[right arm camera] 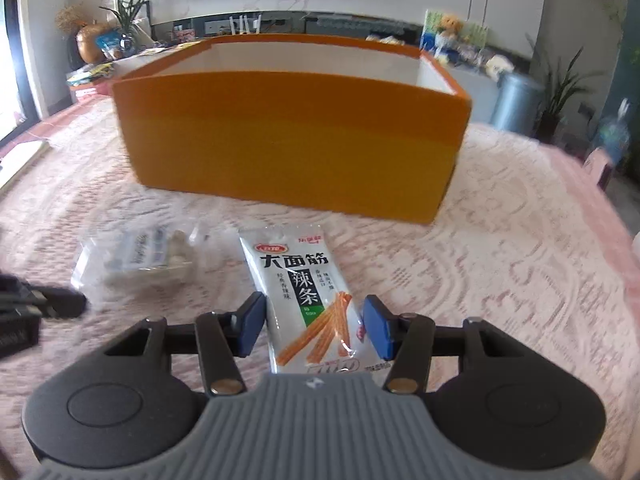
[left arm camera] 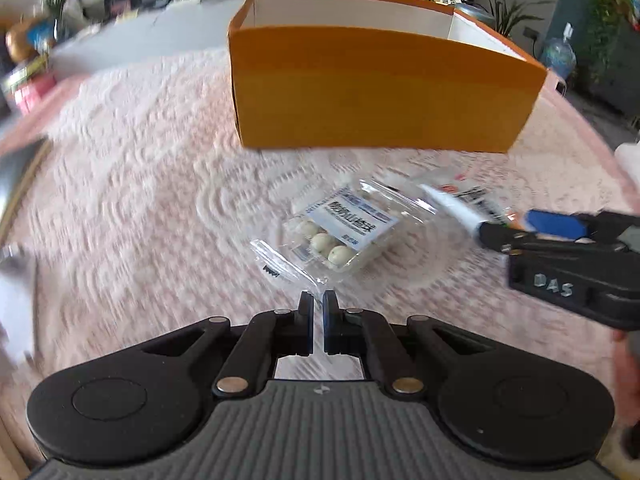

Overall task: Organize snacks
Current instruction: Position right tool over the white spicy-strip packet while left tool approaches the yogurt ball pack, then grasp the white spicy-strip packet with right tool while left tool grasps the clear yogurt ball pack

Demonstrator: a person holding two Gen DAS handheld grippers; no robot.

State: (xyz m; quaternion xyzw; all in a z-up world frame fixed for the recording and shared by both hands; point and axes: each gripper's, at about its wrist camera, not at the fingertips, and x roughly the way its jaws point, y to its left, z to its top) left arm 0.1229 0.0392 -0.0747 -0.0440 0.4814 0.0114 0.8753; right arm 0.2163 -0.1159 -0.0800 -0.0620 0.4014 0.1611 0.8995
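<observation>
An open orange box (left arm camera: 380, 92) with a white inside stands on the pink lace tablecloth; it also shows in the right wrist view (right arm camera: 296, 148). My left gripper (left arm camera: 319, 300) is shut on the near edge of a clear pack of white candy balls (left arm camera: 340, 236), which also shows blurred in the right wrist view (right arm camera: 140, 260). My right gripper (right arm camera: 314, 320) is open, its blue pads on either side of a white spicy-strip snack packet (right arm camera: 304, 296) lying on the cloth. The left wrist view shows that packet (left arm camera: 460, 204) and the right gripper (left arm camera: 520, 228) at the right.
The pink lace tablecloth (left arm camera: 140, 200) covers the table. Plants, a TV cabinet and a grey bin (right arm camera: 516, 100) stand beyond the table's far edge. A dark-edged object (left arm camera: 20, 176) lies at the left border.
</observation>
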